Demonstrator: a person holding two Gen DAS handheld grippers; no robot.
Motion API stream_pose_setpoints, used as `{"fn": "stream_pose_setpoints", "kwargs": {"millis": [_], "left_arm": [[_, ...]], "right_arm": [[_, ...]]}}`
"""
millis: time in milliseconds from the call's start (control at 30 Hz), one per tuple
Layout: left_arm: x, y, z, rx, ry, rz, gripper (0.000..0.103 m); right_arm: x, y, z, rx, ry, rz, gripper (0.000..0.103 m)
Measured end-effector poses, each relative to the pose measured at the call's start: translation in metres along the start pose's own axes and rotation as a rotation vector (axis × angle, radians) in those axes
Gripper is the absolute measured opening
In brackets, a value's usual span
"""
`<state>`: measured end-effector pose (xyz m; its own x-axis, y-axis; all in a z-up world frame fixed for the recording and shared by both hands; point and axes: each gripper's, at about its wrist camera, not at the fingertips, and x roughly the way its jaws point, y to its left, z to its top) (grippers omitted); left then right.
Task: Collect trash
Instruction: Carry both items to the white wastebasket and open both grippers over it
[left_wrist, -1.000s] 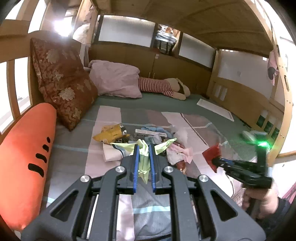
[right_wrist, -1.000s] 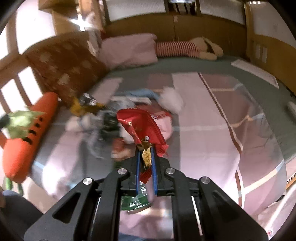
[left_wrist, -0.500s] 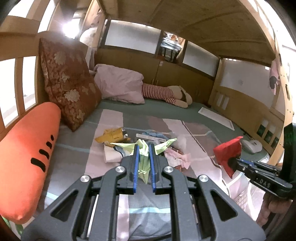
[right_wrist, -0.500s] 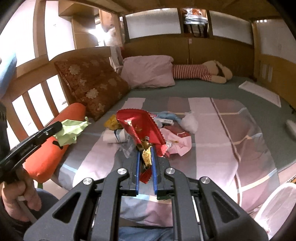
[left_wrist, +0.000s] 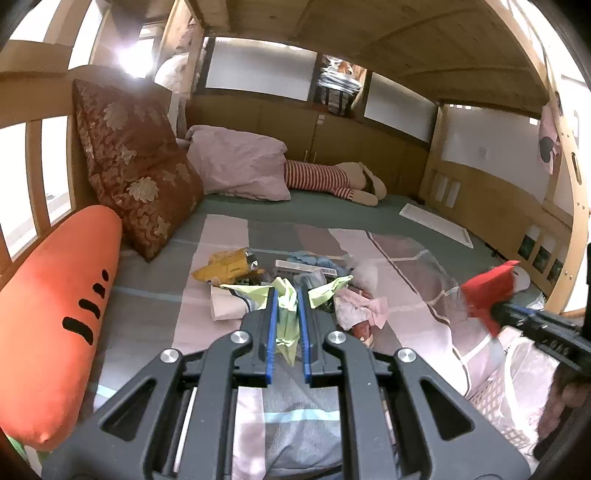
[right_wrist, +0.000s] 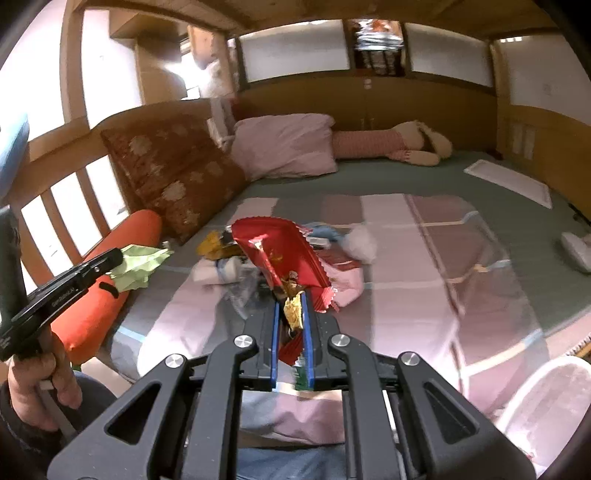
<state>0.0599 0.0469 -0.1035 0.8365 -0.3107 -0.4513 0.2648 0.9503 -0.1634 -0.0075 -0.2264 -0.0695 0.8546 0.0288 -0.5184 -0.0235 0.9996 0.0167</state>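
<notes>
Both claws loaded, held above the bed's near edge.
Left gripper (left_wrist: 287, 295) pinches green paper (left_wrist: 286, 314); right gripper (right_wrist: 291, 302) pinches the red wrapper (right_wrist: 277, 251), which may slip from its thin hold before reaching the white basket (right_wrist: 546, 391).

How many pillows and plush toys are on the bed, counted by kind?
Rectangular pillows: 2, the brown floral cushion and the pink pillow.
Plush toys: 2, the orange carrot plush and the striped stuffed animal.
Total: 4
</notes>
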Motion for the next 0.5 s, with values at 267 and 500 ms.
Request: {"fn": "stream_pose_setpoints", "kwargs": {"millis": [267, 500], "left_arm": [[0.003, -0.005, 0.000, 0.026, 0.011, -0.011, 0.012], [0.010, -0.043, -0.002, 0.096, 0.053, -0.113, 0.012]], "right_arm": [[-0.065, -0.113, -0.044, 0.124, 0.007, -0.255, 0.012], [-0.082, -0.204, -0.109, 0.249, 0.103, -0.461, 0.035]]}}
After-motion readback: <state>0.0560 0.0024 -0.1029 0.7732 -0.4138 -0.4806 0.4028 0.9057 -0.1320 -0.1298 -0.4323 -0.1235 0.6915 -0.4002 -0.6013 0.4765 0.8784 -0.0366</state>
